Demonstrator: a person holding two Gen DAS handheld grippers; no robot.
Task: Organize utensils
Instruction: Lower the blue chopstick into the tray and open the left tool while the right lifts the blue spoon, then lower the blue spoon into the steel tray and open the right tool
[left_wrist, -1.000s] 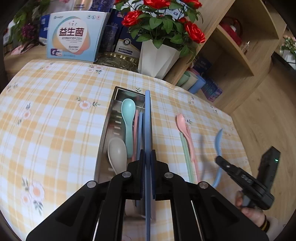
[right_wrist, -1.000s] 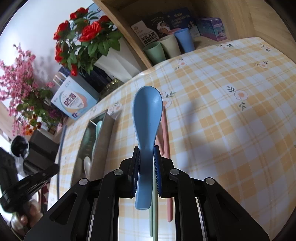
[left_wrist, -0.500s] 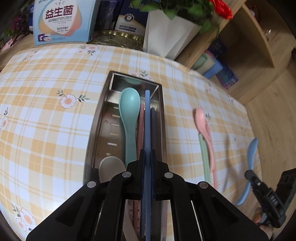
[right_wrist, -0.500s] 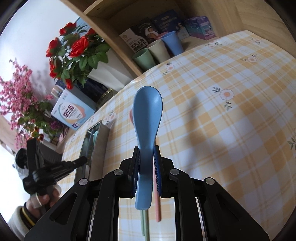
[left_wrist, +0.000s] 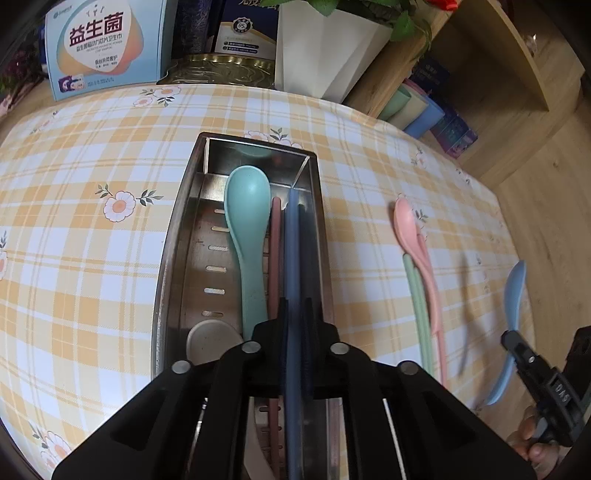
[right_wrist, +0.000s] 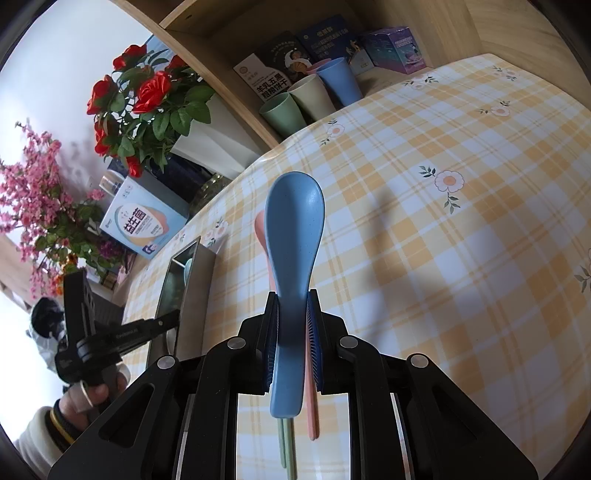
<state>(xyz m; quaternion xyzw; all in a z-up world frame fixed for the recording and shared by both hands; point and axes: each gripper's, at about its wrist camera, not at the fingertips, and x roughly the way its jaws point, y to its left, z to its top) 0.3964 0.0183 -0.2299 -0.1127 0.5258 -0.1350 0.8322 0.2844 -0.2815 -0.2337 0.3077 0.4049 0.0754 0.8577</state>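
My left gripper (left_wrist: 294, 306) hangs low over the steel tray (left_wrist: 173, 236) with a blue chopstick (left_wrist: 293, 240) between its pads. The jaws are opening, though the pads still touch the stick, whose far end lies inside the tray. In the tray lie a teal spoon (left_wrist: 245, 206), a beige spoon (left_wrist: 210, 339) and a dull pink chopstick (left_wrist: 275, 251). My right gripper (right_wrist: 293, 295) is shut on a blue spoon (right_wrist: 295, 221), held above the checked cloth. On the cloth lie a pink spoon (left_wrist: 406, 221), green chopsticks (left_wrist: 417, 295) and a pink chopstick (left_wrist: 430, 277).
A white flower pot (left_wrist: 325, 48), a blue box (left_wrist: 99, 44) and a gold dish (left_wrist: 221, 72) line the table's far edge. Pastel cups (right_wrist: 310, 96) and boxes sit in the wooden shelf beside the table. A hand and sleeve (right_wrist: 55, 417) hold the left gripper.
My left gripper has moved forward and down over the tray, bringing the blue chopstick in beside the others. The right gripper has kept the blue spoon almost still.
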